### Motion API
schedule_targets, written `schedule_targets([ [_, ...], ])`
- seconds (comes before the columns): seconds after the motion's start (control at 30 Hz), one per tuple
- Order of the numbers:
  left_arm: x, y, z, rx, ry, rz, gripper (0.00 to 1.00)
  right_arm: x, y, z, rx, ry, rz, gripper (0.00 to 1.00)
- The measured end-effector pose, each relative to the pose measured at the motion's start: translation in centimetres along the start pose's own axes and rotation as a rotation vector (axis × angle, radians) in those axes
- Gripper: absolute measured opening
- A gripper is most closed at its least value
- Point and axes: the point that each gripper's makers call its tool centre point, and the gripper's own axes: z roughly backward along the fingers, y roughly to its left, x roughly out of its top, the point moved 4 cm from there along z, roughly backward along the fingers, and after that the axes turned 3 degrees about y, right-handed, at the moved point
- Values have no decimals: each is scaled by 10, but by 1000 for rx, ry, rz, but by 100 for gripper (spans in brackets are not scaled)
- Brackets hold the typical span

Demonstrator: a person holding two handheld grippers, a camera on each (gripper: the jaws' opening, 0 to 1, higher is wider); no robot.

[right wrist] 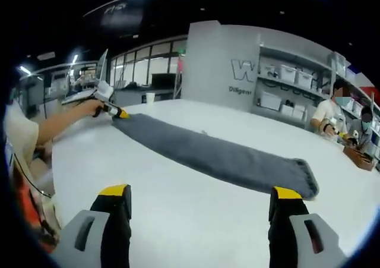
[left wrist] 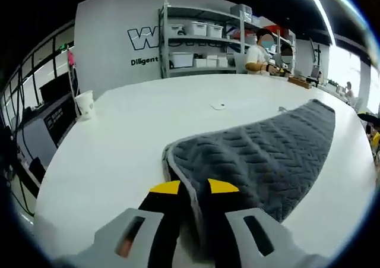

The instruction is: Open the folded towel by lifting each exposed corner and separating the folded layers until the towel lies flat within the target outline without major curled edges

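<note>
Early stage: the grey quilted fabric towel (left wrist: 267, 155) lies as a long folded strip on the white counter (left wrist: 119, 155). The left gripper (left wrist: 193, 188) pinches its near corner between closed jaws; the right gripper (right wrist: 202, 196) hangs wide open, empty. Unfolding appears largely undone.

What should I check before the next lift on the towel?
1. Left gripper clamped on the towel edge: ok, the jaws close on the hem.
2. Right gripper ready to take a corner: ok, open, holding nothing.
3. Near towel end within the right gripper's line: ok, it lies just ahead of one jaw.
4. Towel unfolded: not ok, it lies as a long folded strip.
5. Target outline on the table: cannot tell, no marking is visible.
6. Paper cup clear of the towel: ok.
</note>
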Motion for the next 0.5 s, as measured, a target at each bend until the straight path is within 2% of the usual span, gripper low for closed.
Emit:
schedule_targets([
  [0.1, 4, -3, 2, 5, -34, -27, 5, -1, 1, -1, 2, 7, 3, 96],
  [0.17, 8, -7, 4, 11, -61, -91, 4, -2, 2, -1, 2, 11, 6, 96],
  [0.37, 12, -25, 11, 45, -78, -341, 3, -3, 1, -2, 1, 14, 8, 96],
  [0.4, 14, -31, 13, 34, -96, -385, 3, -4, 1, -3, -2, 21, 9, 96],
  [0.5, 19, -45, 18, -5, -139, -445, 3, -6, 1, -4, -1, 31, 13, 95],
])
